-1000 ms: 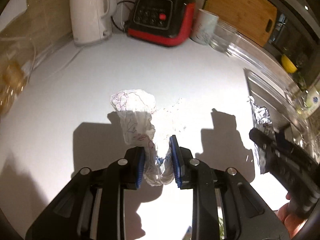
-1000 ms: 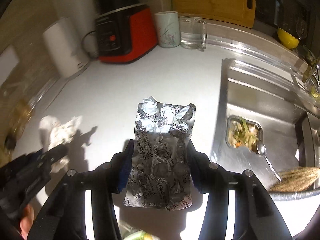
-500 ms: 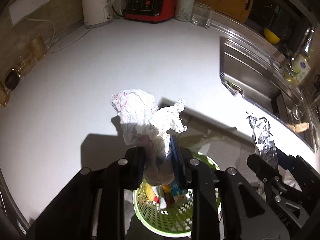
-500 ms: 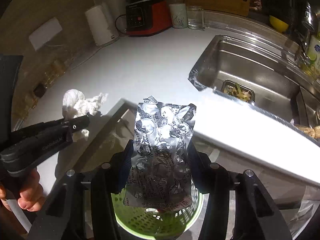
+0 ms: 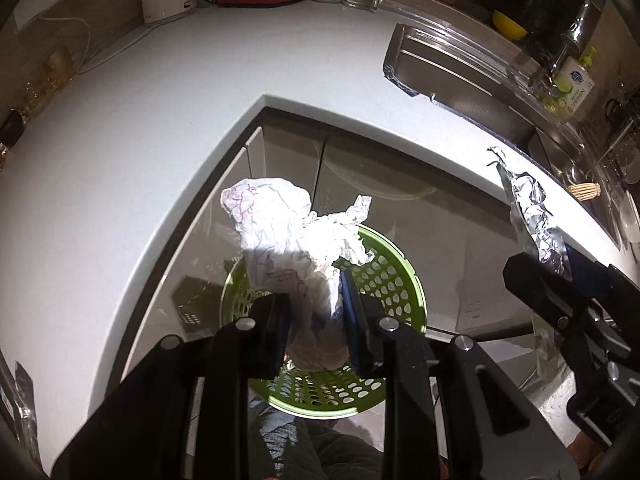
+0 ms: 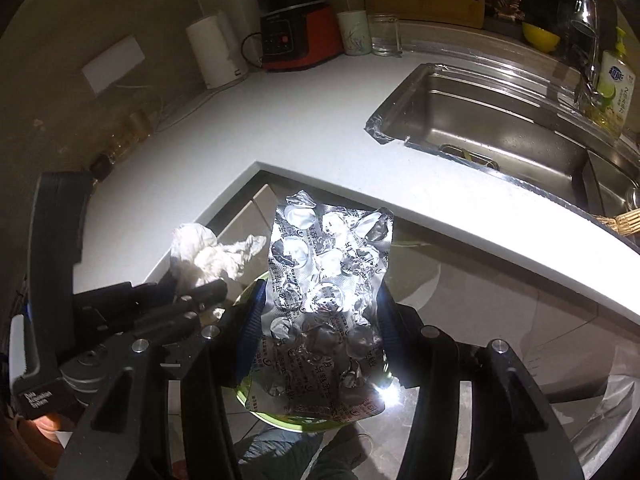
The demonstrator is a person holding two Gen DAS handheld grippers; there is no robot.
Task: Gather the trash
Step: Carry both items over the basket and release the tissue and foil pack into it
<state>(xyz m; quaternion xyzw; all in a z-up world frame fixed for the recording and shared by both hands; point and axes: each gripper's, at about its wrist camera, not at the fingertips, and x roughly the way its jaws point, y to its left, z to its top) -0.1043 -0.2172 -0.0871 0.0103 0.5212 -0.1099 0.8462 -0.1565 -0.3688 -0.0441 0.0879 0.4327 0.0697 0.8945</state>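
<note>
While above basket (image 5: pixel 394 280), paper (image 5: pixel 280 240) in left gripper (image 5: pixel 316 320).

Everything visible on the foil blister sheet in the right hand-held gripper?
The foil blister sheet is silver, crumpled, rectangular, with popped, dented pill bubbles and printed text. It stands roughly upright, lower half clamped between the blue pads of the right hand-held gripper, upper half free. It hangs over the green perforated basket, past the counter edge. Nothing else touches it.

The basket (image 5: pixel 394 276) sits below the worktop (image 5: pixel 132 184) edge, before the cabinet doors. The sink (image 6: pixel 500 120) lies right in the worktop; the kettle (image 6: pixel 214 52) stands at the back.
</note>
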